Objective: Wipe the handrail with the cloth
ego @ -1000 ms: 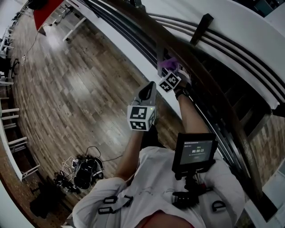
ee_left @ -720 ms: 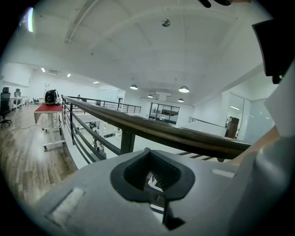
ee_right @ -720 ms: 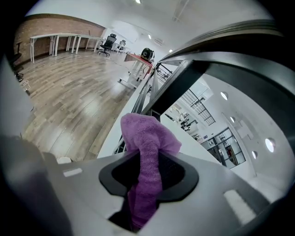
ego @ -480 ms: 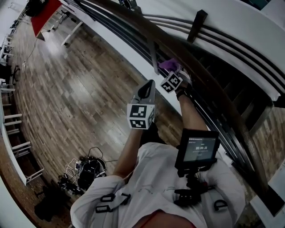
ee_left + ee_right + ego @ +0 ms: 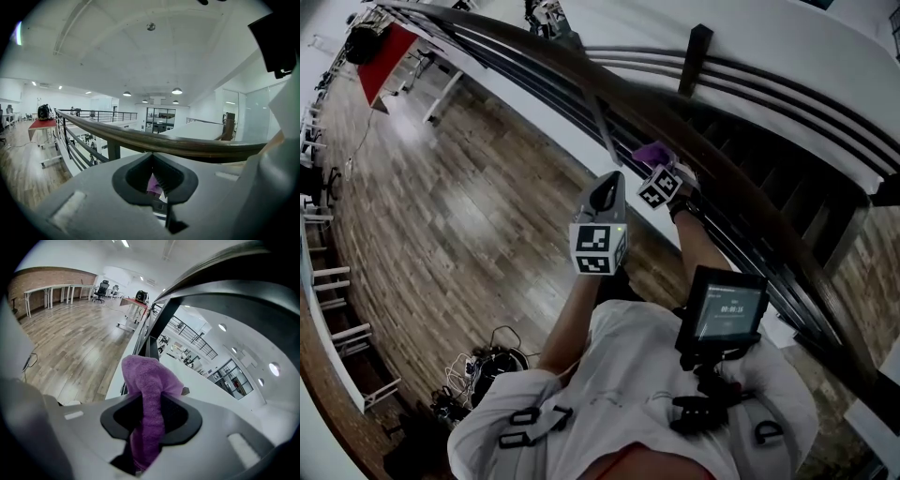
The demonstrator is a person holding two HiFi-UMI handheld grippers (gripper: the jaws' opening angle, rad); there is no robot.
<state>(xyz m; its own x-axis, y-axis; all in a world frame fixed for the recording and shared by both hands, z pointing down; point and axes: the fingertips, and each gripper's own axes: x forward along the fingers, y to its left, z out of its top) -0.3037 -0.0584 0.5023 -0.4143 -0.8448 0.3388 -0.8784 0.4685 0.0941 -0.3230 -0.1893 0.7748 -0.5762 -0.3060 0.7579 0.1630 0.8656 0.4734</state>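
The right hand-held gripper [image 5: 151,420] is clenched on a purple terry cloth [image 5: 150,380]. The cloth is pinched along its middle, so a rounded bunch stands out past the jaw tips. That bunch, not the hard jaws, looks meant to be what meets the wood. In the head view this hand-held gripper [image 5: 656,167] is held up against the near flank of the curved wooden handrail [image 5: 581,64]. The cloth [image 5: 651,153] looks pressed at or just under the rail's edge, though actual contact is hard to confirm from above.

The left hand-held gripper [image 5: 157,180] has its jaws drawn together on nothing. The scrap of purple seen through the notch seems to be the same cloth [image 5: 153,185] farther off. It sits lower and nearer the person's body [image 5: 606,202] and points up toward the handrail [image 5: 187,146]. It appears simply parked out of the wiping arm's path.

Beyond the rail, dark horizontal bars run below it. The plank floor [image 5: 441,206] lies behind the person.
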